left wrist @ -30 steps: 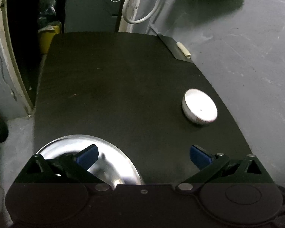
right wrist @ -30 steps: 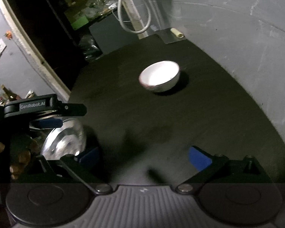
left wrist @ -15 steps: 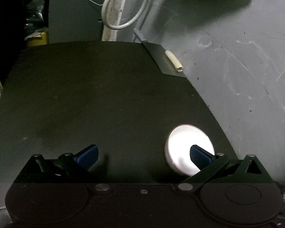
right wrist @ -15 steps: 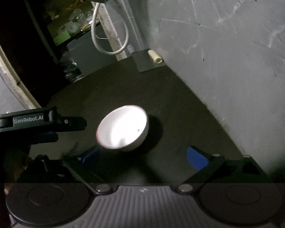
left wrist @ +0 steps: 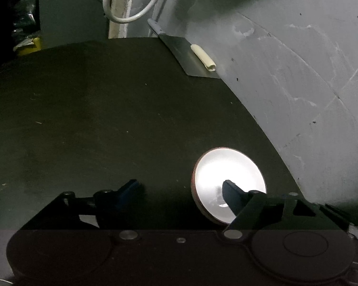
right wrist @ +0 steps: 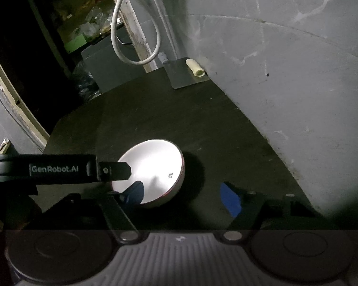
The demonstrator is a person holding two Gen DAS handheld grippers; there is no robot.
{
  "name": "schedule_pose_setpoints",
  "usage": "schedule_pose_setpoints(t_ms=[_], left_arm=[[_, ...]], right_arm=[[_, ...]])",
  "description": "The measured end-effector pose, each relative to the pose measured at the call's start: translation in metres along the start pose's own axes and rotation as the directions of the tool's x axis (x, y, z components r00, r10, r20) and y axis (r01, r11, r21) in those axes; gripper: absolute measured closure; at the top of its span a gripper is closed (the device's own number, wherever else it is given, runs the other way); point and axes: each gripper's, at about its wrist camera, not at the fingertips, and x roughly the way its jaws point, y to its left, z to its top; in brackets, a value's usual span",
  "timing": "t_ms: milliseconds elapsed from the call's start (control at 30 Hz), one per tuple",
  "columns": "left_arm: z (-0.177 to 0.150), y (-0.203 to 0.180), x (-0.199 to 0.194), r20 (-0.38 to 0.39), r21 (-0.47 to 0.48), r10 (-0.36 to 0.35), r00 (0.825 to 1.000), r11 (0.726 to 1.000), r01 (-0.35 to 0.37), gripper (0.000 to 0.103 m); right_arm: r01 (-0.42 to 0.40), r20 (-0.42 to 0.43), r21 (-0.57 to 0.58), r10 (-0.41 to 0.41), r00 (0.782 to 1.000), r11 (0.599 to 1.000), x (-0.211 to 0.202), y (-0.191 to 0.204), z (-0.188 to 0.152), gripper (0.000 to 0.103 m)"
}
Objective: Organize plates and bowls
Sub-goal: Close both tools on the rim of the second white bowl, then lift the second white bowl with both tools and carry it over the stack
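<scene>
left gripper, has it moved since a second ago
Yes. The left gripper has moved across the black table from the steel plate to the white bowl, jaws closing.

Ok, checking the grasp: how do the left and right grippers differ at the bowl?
The left gripper straddles the bowl at its left wall, the right gripper at its right wall. The left gripper's right finger is inside; the right gripper's left finger is. Both are open, jaws just closing, bowl wall between.
</scene>
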Motion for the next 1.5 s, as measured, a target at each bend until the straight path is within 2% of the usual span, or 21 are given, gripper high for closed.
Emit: schedule_pose_setpoints(t_ms=[100,167,200,300,433,533,567,800,1000,1500], left_arm=[[-0.001,0.0,0.0,-0.004,0.001,-0.009,1.0,1.0,0.009,0.037],[0.0,-0.001,0.002,-0.011,0.011,-0.015,1.0,1.0,0.015,0.049],[0.0,-0.002,0.003,-0.014,0.019,-0.019,1.0,1.0,0.019,0.052],[0.001,-0.003,0.005,-0.017,0.032,-0.027,0.999,0.999,0.027,0.06],[0.0,-0.004,0.007,-0.025,0.042,-0.047,0.999,0.998,0.048,0.071],[0.0,-0.003,0.01,-0.037,0.039,-0.064,0.997,0.997,0.066,0.086],[0.0,-0.002,0.011,-0.042,0.03,-0.075,0.996,0.997,0.077,0.087],[-0.004,-0.005,0.007,-0.041,0.04,-0.083,0.996,0.996,0.085,0.088],[-0.006,-0.009,-0.005,-0.022,0.058,-0.09,0.996,0.994,0.091,0.088],[-0.023,-0.006,-0.06,0.045,0.066,-0.106,0.993,0.993,0.103,0.088]], right_arm=[[0.0,-0.003,-0.005,0.0,1.0,1.0,0.003,0.001,0.001,0.041],[-0.005,-0.007,-0.006,0.005,1.0,1.0,0.003,0.001,0.002,0.049],[-0.006,-0.009,-0.008,0.006,1.0,1.0,0.004,0.002,0.002,0.055],[-0.011,-0.01,-0.013,0.01,1.0,1.0,0.005,0.003,0.003,0.064],[-0.029,-0.024,-0.009,0.028,0.999,1.0,0.008,0.003,0.003,0.069],[-0.053,-0.034,0.013,0.053,0.998,0.999,0.011,0.002,0.004,0.075],[-0.052,-0.033,0.016,0.053,0.998,0.998,0.012,0.002,0.004,0.075],[-0.057,-0.034,0.028,0.058,0.998,0.998,0.009,-0.001,0.002,0.081],[-0.067,-0.019,0.036,0.068,0.998,0.997,-0.003,0.0,-0.002,0.081],[-0.088,0.047,0.006,0.087,0.995,0.996,-0.045,0.026,-0.012,0.081]])
